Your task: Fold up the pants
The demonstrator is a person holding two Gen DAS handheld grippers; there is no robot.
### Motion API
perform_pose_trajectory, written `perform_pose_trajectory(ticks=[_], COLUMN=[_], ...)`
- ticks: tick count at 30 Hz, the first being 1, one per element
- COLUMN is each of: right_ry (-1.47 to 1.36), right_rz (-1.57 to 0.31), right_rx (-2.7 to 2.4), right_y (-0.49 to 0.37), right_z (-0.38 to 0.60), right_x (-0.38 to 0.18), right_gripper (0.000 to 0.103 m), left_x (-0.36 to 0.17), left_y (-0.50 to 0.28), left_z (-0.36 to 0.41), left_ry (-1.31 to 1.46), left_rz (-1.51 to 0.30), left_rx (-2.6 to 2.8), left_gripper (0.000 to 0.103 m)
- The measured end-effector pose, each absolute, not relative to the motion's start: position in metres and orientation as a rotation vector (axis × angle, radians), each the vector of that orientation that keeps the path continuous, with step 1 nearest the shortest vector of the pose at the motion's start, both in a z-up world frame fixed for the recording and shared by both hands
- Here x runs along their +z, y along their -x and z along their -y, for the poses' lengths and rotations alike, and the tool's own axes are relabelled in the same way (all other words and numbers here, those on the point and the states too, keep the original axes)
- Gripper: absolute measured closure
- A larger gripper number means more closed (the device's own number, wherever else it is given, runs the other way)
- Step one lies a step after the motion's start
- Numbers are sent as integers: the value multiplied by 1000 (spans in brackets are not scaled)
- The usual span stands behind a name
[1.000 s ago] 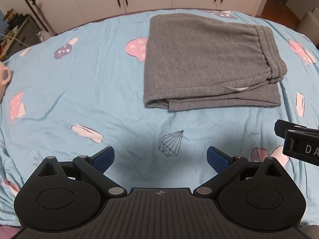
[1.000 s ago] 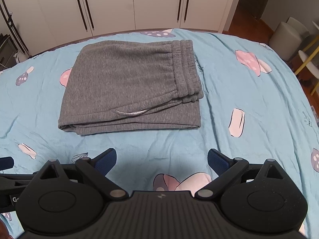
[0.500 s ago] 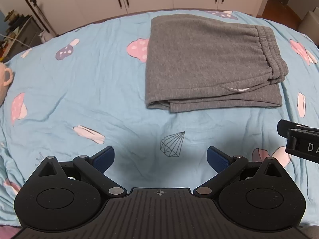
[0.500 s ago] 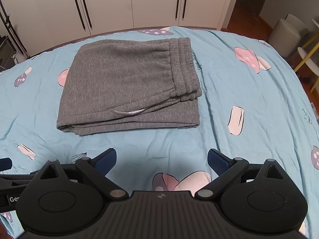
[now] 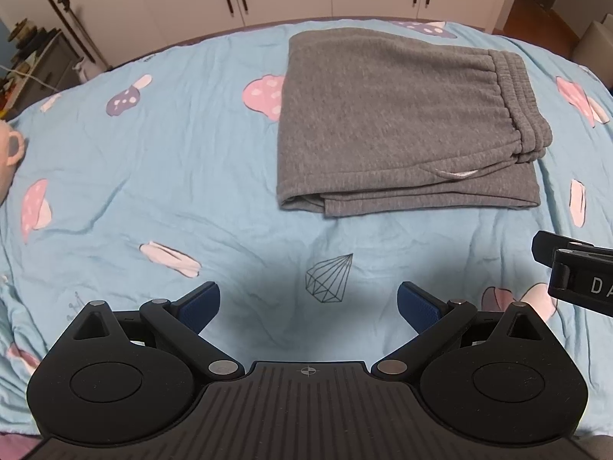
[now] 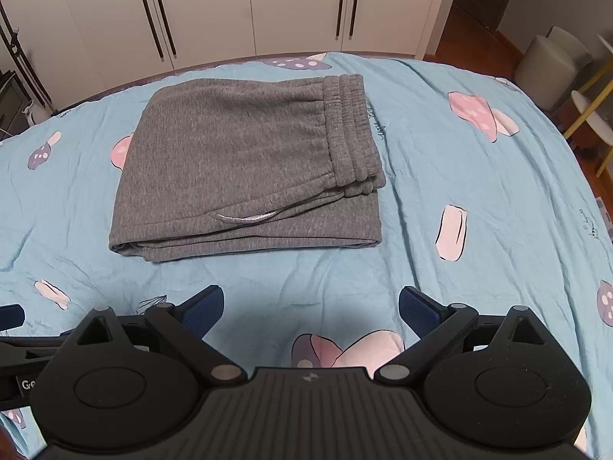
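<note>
One pair of grey fleece sweatpants lies folded into a flat rectangular stack in the upper middle of the right wrist view and the upper right of the left wrist view, resting on a light blue bedsheet printed with pink and purple mushrooms. The ribbed elastic waistband sits along the stack's right edge, and a white drawstring loop peeks out near the front edge. The folded layers show at the front left corner. No container holds anything here; the sheet alone carries the pants. Two grippers are in view. The left gripper, low in its own frame, has its two blue-padded fingers spread wide with nothing between them, hovering over the bare sheet in front of the pants. The right gripper is likewise spread wide and empty, its blue pads apart, near the pants' front edge but not touching. White wardrobe doors with dark vertical handles fill the top of both views.
</note>
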State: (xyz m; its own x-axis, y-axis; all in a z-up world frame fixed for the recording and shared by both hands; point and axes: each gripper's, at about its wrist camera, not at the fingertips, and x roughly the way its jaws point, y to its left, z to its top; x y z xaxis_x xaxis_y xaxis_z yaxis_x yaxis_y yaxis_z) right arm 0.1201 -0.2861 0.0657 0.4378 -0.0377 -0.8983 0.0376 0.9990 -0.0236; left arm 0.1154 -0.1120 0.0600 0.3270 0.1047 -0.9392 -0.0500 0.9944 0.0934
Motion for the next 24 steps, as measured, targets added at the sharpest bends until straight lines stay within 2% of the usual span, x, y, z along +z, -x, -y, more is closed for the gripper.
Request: perform_pose_trajectory(ticks=[24], right_ry=[-11], right_rz=[-1128], right_rx=[-51], right_y=[-120], right_z=[289], right_x=[63], right_gripper=[5], left_x=[61], left_y=[-117], left_z=[109], left_ry=[-45], left_rz=[-1236], left_rx=[108], left_gripper=[1])
